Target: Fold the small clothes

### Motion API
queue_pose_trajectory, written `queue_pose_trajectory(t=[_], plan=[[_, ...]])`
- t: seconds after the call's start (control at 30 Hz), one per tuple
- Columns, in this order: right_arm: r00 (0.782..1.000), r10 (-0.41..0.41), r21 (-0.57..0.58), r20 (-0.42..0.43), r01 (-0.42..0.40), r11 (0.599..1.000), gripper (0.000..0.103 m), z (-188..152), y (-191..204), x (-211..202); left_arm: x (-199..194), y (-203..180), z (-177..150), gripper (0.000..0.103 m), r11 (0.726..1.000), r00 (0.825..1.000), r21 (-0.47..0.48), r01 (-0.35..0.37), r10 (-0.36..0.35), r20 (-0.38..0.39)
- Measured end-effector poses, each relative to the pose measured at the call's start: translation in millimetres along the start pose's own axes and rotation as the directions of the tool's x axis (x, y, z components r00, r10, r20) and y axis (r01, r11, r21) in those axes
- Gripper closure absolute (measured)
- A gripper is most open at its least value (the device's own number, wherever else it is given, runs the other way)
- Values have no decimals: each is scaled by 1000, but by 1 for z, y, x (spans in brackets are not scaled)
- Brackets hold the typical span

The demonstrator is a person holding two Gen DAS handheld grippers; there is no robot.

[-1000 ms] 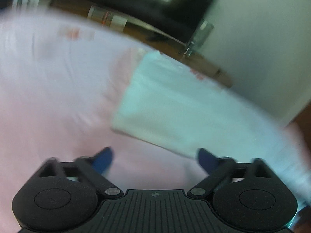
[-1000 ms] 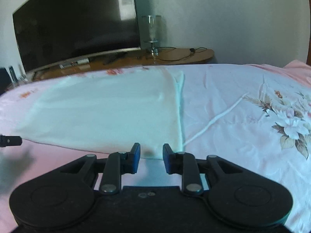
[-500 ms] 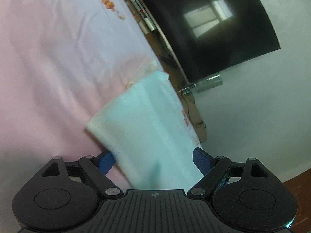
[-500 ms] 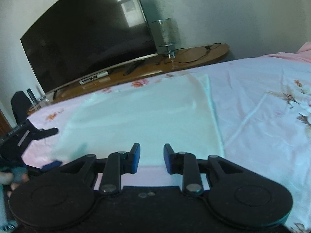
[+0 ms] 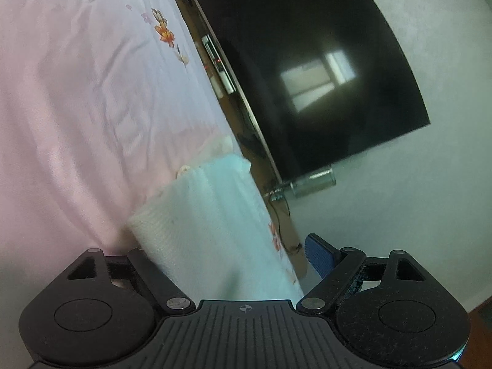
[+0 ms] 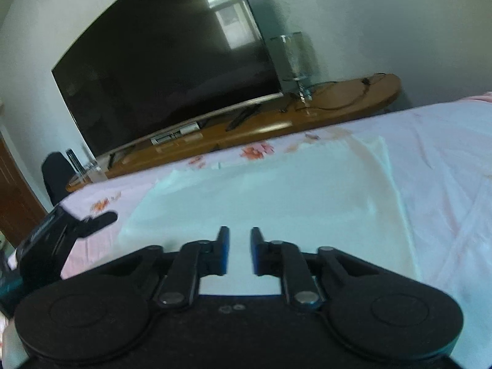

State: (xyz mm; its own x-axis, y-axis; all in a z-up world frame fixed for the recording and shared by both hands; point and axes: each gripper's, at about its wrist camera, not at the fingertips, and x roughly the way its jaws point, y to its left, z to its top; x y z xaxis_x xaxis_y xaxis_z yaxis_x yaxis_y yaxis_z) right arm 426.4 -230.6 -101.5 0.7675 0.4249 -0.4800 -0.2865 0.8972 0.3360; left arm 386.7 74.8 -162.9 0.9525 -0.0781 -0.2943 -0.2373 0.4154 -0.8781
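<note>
A pale mint cloth (image 6: 276,193) lies flat on the pink floral bedsheet (image 6: 446,184). My right gripper (image 6: 240,236) hangs over the cloth's near edge. Its jaws are closing to a narrow gap, and the cloth shows through that gap with no pad pressing on it. My left gripper (image 5: 227,246) is rolled to one side and open wide at the cloth's left end (image 5: 215,215). That end lies between its jaws and covers the left finger, while the blue right pad (image 5: 319,258) stands free. In the right wrist view one finger (image 6: 101,219) of the left gripper reaches in beside the cloth.
Beyond the bed's far edge, a large dark television (image 6: 172,70) stands on a long wooden stand (image 6: 338,104). A glass vase (image 6: 292,58), cables and small boxes are also on the stand. A dark chair back (image 6: 57,175) is at the far left.
The left gripper rolled and came in until the cloth's end lay between its fingers. The right gripper moved forward over the cloth's near edge, and its jaw gap narrowed.
</note>
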Motion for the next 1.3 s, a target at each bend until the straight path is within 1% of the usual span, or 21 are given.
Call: queue_pose_trajectory(t=[0.03,0.07,0.1,0.17,0.2,0.23,0.27,0.3,0.4,0.53,0.6,0.63,0.73,0.83,0.9,0.97,1.03,1.1,1.17,1.23,1.3], plan=[[1000,7,1,4,-7,1000,102,3,0,8,1,-2,-2,22,1000,1000,14,-11,11,5],[1000,12,0,4,-12,1000,102,6,1,17,2,-4,-4,34,999,999,33,-38,37,7],[1000,14,-3,-1,-14,1000,102,7,1,24,3,-3,-6,40,996,997,50,-74,73,8],[1000,15,-7,-8,-15,1000,102,9,3,36,0,4,-6,66,995,996,41,-93,92,16],[1000,17,-9,-12,-17,1000,102,9,3,40,-2,11,-5,73,995,995,26,-97,97,14],[1000,19,-14,-14,-19,1000,102,9,3,43,-3,18,-3,90,995,995,10,-101,101,11],[1000,19,-23,-17,-19,1000,102,8,4,45,-3,24,-1,93,995,995,-1,-97,97,5],[1000,17,-29,-22,-18,999,101,7,4,47,-3,25,1,93,997,997,1,-76,76,-1],[999,12,-25,-46,-13,1000,101,3,1,56,0,25,3,93,998,998,-6,-68,68,-10],[997,13,-19,-75,-14,1000,101,-3,0,65,3,19,1,93,994,995,38,-99,100,-14],[994,-4,-23,-105,2,1000,102,-7,0,71,2,16,0,93,992,992,30,-121,122,-24],[994,-4,-14,-107,2,1000,101,-10,-1,72,1,17,-1,93,992,992,24,-123,123,-24],[994,0,10,-110,2,1000,102,-16,-4,71,5,14,-3,93,990,991,45,-132,132,-13],[995,0,22,-99,2,1000,101,-14,-4,65,6,15,-1,93,990,990,46,-137,138,-25],[996,-8,7,-88,8,1000,101,-11,-4,60,6,14,-2,93,987,989,74,-145,147,-22],[992,-16,19,-127,19,1000,102,-14,-10,65,6,10,-3,93,982,987,105,-155,157,-18],[991,-2,19,-132,5,1000,103,-16,-15,66,7,5,-2,93,978,988,146,-150,155,-22],[992,2,6,-130,-1,1000,103,-17,-16,66,7,-7,0,93,965,988,217,-146,154,-20],[992,7,9,-125,-6,1000,103,-18,-17,66,8,-24,3,93,953,991,277,-118,129,-20],[992,21,35,-124,-17,999,103,-18,-21,66,12,-51,4,93,925,994,370,-83,105,-39],[992,42,71,-123,-33,997,103,-18,-27,67,17,-85,-1,93,877,995,479,-34,73,-64]])
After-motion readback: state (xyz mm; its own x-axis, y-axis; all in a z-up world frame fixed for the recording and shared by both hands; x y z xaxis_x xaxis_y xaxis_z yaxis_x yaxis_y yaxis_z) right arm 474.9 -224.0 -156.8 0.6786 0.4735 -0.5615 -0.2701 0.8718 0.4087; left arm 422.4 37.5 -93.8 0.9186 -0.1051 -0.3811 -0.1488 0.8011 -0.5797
